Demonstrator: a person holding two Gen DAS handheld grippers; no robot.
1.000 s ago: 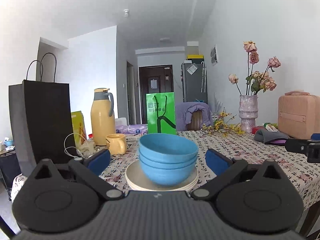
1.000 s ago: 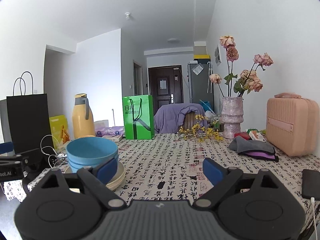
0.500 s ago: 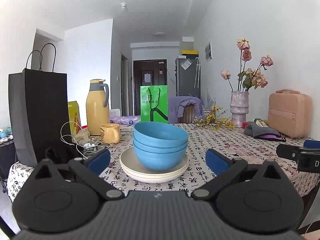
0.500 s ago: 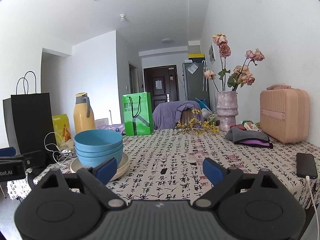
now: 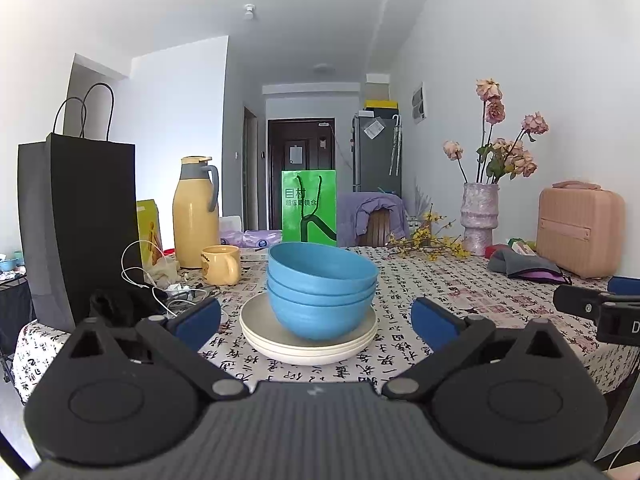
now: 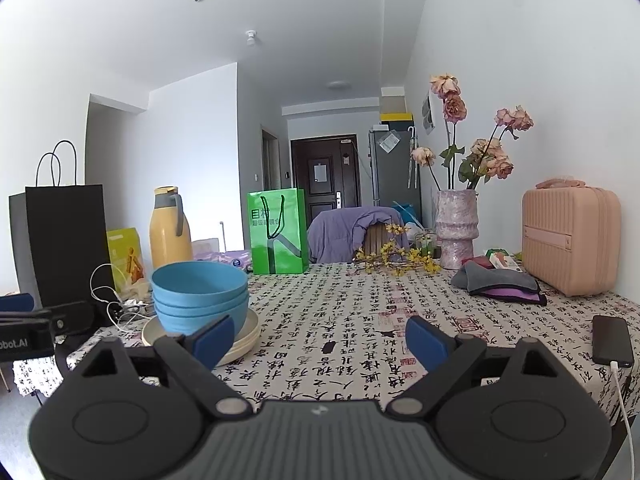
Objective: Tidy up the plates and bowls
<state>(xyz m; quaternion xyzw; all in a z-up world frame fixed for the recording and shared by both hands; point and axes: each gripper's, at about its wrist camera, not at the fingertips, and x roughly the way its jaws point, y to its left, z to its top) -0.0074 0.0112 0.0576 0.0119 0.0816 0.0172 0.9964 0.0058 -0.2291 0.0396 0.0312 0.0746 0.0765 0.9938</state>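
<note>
Three nested blue bowls (image 5: pixel 320 292) sit on a stack of cream plates (image 5: pixel 308 346) on the patterned tablecloth. My left gripper (image 5: pixel 316 322) is open and empty, its blue fingertips level with the plates on either side, a little in front of the stack. In the right wrist view the bowls (image 6: pixel 200 294) and plates (image 6: pixel 244 340) lie at the left. My right gripper (image 6: pixel 320 340) is open and empty over bare tablecloth, its left fingertip (image 6: pixel 214 338) in front of the plates' right edge.
A black paper bag (image 5: pixel 76 224), yellow thermos (image 5: pixel 196 212), yellow mug (image 5: pixel 220 264) and white cables (image 5: pixel 156 280) stand left of the stack. A green bag (image 5: pixel 309 206), a vase of flowers (image 6: pixel 456 232), a pink case (image 6: pixel 570 240), folded cloths (image 6: pixel 498 284) and a phone (image 6: pixel 612 340) lie further right.
Both grippers have pulled back from the table and risen slightly. The bowl and plate stack looks smaller and further off. Both stayed open.
</note>
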